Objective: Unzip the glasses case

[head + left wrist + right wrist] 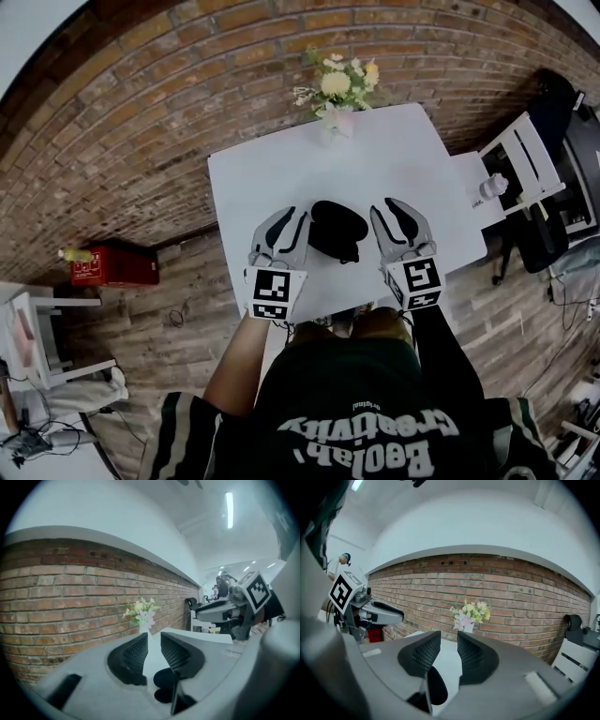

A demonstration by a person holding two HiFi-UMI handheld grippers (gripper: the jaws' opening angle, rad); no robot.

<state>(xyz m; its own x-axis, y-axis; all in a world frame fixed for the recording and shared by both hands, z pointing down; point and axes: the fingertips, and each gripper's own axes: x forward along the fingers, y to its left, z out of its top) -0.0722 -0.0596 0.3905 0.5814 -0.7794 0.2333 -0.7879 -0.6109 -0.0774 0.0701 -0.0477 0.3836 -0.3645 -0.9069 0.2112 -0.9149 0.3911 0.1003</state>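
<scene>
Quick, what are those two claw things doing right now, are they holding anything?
Left gripper: jaws open, holding nothing.
Right gripper: jaws open, holding nothing.

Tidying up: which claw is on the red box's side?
The left claw: the red box sits on the floor beyond it; the right claw is opposite.

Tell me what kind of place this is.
Probably an office or lab workspace: a brick wall, a white table with flowers and a black case, an office chair and a ceiling strip light.
</scene>
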